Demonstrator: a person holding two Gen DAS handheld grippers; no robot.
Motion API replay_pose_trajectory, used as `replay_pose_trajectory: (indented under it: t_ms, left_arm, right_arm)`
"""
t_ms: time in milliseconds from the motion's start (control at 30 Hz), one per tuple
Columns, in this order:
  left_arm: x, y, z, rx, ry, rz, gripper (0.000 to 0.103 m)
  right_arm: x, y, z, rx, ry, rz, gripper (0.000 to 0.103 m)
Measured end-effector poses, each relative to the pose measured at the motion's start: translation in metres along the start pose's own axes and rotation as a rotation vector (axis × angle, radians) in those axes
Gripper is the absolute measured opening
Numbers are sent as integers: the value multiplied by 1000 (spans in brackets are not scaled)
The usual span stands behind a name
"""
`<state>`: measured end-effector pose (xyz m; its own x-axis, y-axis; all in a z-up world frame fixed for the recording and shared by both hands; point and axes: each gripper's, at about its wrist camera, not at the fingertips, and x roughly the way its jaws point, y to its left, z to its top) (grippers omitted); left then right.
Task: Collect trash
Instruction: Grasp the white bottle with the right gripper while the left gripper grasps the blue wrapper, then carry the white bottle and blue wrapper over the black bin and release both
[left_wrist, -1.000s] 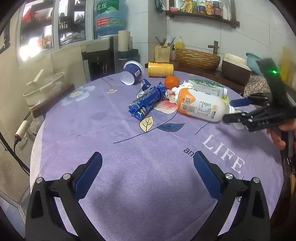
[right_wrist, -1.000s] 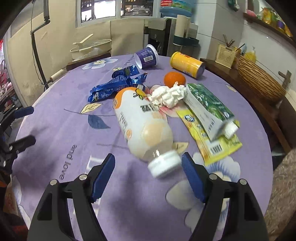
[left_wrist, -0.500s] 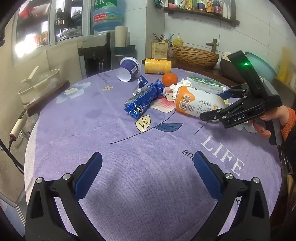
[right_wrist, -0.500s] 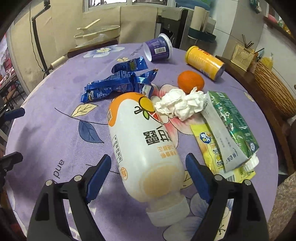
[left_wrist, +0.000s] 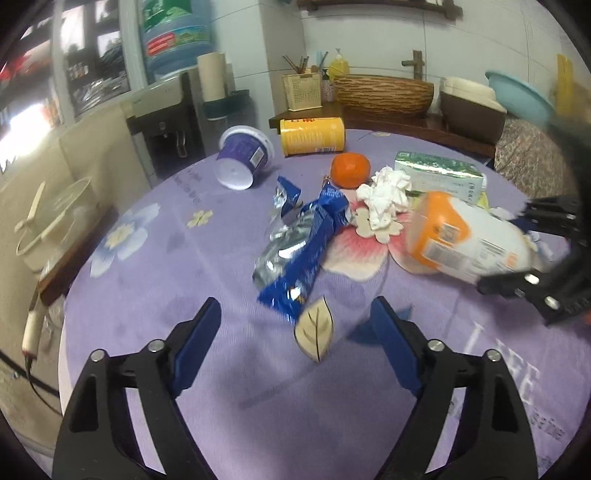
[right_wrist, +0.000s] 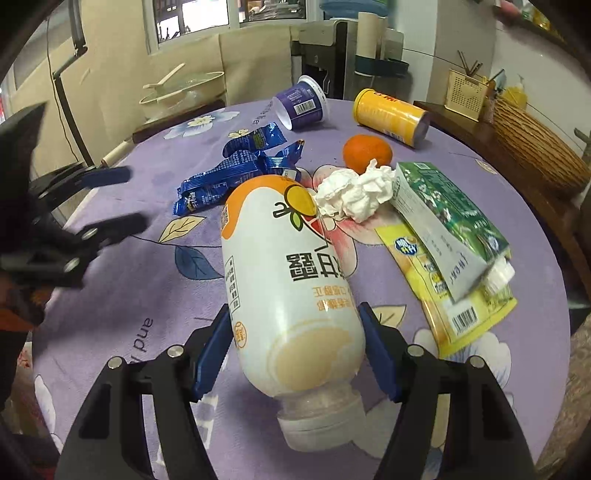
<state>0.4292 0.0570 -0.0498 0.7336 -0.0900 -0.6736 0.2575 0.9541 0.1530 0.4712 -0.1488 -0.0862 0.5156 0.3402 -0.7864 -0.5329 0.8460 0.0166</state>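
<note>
A white and orange drink bottle (right_wrist: 291, 280) lies on its side on the purple tablecloth (right_wrist: 155, 295); it also shows in the left wrist view (left_wrist: 458, 236). My right gripper (right_wrist: 295, 328) has both blue pads against the bottle's sides near the neck. My left gripper (left_wrist: 295, 332) is open and empty, just short of a blue snack wrapper (left_wrist: 299, 251). A crumpled white tissue (right_wrist: 354, 195), an orange (right_wrist: 367, 151), a green carton (right_wrist: 447, 218), a yellow sachet (right_wrist: 443, 295), a purple cup (right_wrist: 301, 105) and a yellow can (right_wrist: 391, 118) lie around.
Beyond the table's far edge stand a water dispenser (left_wrist: 166, 107), a woven basket (left_wrist: 384, 92) on a wooden counter, and a pot with a lid (left_wrist: 48, 218) on the left. The left gripper also shows at the left in the right wrist view (right_wrist: 66, 218).
My right gripper has moved forward along the bottle and narrowed onto its sides. My left gripper has moved forward toward the blue wrapper.
</note>
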Motion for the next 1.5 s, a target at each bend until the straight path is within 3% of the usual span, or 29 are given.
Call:
replay_pose_trajectory:
  t_ms: [67,333,600,700,867,967,1333,1500]
  left_arm:
    - [20,-3,9,40,28,35,71]
    - [64,-14,22,68,75,18,58]
    - [73,-17,23,40,116,-8,20]
    - [73,-17,24,19,122,-19,14]
    - [66,-18,20,-10,115,-40,12]
    - [56,-20,16,-20,95,-51,5]
    - [5,-38,-6,-57,35,-102,4]
    - [-17,-60,-1,-38,-4,-135,4]
  right_arm:
    - [-4,0,-4,9,-5,-1,67]
    - [-23,-10,-17,74,-51,7,67]
    - [-33,-6,-24,83,-68,9,67]
    - [-36,-5,-27,89,-74,11,67]
    - [-40,-6,-34,105,-82,-1,67]
    - [-44,-6,-40,114,-93,-10,67]
    - [-62,-6,-62,151,-139,4,67]
    - [-80,-15,-75,187,-181,-11,67]
